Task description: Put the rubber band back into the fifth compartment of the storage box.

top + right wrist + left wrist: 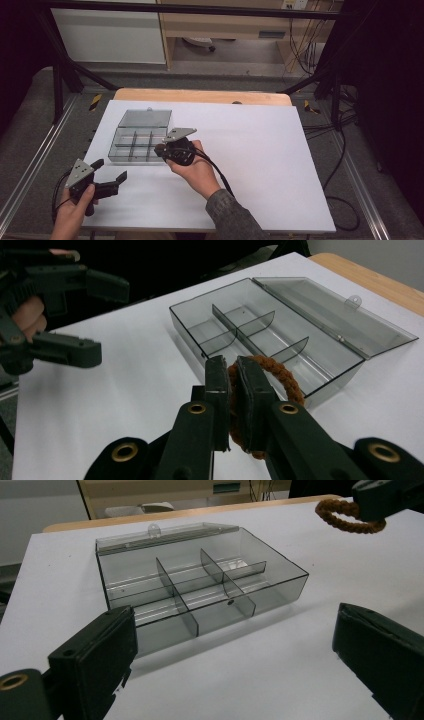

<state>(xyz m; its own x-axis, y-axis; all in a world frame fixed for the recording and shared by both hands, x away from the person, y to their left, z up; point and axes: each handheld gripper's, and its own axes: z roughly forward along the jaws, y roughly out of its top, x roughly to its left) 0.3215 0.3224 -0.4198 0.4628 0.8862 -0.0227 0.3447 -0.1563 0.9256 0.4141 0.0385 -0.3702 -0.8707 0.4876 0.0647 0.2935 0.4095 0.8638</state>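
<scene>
Jaws of the right gripper are pinched tight on a brown braided ring, which hangs in the air just beside the near edge of the clear plastic box; in the left gripper view the same ring shows at the upper right, lifted off the white board. That box lies open on the board, its lid folded back flat behind it and its dividers forming several compartments. Off to the left, the left gripper sits well apart from the box near the board's front edge, its jaws spread wide with nothing between them.
</scene>
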